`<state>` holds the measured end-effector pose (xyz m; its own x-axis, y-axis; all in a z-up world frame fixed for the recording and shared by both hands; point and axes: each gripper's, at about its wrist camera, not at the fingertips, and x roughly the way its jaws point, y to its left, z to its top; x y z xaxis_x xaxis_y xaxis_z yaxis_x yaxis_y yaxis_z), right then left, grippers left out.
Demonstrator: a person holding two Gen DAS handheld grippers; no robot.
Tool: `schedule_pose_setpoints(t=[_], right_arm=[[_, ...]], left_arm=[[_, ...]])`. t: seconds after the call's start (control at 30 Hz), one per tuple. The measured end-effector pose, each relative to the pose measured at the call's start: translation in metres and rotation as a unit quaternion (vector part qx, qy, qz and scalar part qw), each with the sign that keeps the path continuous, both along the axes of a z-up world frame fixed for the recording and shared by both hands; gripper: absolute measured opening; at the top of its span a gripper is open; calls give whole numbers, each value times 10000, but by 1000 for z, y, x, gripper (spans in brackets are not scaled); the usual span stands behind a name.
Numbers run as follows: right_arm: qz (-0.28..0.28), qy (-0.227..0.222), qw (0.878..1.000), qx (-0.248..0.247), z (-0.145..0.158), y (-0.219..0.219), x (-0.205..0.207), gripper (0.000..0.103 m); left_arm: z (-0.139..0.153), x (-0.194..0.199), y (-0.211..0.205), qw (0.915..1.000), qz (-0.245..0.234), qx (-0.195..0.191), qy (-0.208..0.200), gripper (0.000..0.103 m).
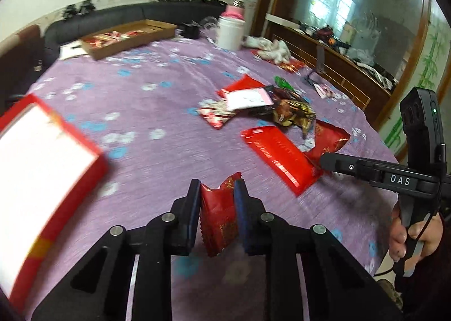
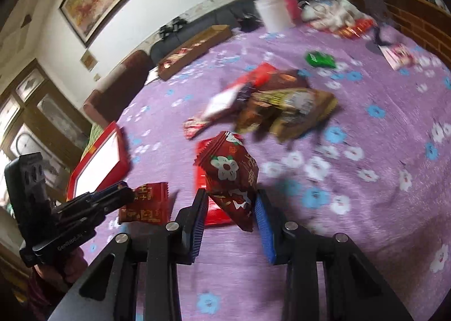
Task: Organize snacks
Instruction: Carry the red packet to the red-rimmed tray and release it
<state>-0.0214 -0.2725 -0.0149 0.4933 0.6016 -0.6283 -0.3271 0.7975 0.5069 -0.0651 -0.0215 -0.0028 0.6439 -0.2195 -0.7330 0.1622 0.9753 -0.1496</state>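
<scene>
My left gripper (image 1: 217,189) is shut on a small red snack packet (image 1: 218,211), held upright above the purple cloth; the same packet (image 2: 146,202) shows in the right wrist view at the left gripper's (image 2: 125,195) tip. My right gripper (image 2: 231,205) is shut on a dark red packet with a white flower (image 2: 229,171). In the left wrist view that gripper (image 1: 324,161) reaches in from the right with its packet (image 1: 329,142). A flat red packet (image 1: 277,157) lies on the cloth between the two grippers. More snacks lie in a loose pile (image 1: 253,106) further back.
An open red box with a white inside (image 1: 42,157) sits at the left. A cardboard tray (image 1: 126,36) with snacks stands at the back, beside a white jar (image 1: 229,32) and a pink bottle (image 1: 235,9). A green packet (image 2: 321,60) lies far right. A person's hand (image 1: 406,236) grips the right handle.
</scene>
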Motion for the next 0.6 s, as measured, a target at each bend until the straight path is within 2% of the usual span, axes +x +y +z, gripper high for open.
schedule_pose_setpoints(t=[0.27, 0.4, 0.5, 0.6], right_arm=[[379, 60, 9992, -127, 1, 48, -12, 34], [469, -53, 9988, -111, 8, 58, -19, 28], [597, -51, 9979, -228, 8, 71, -23, 28], [689, 34, 9972, -283, 3, 80, -25, 30]], left_arm=[[-3, -31, 42, 9994, 248, -234, -68, 16], [-6, -43, 48, 9988, 282, -379, -158, 15], [-12, -50, 51, 9986, 186, -467, -134, 15], [-12, -56, 49, 9990, 72, -389, -213, 15]])
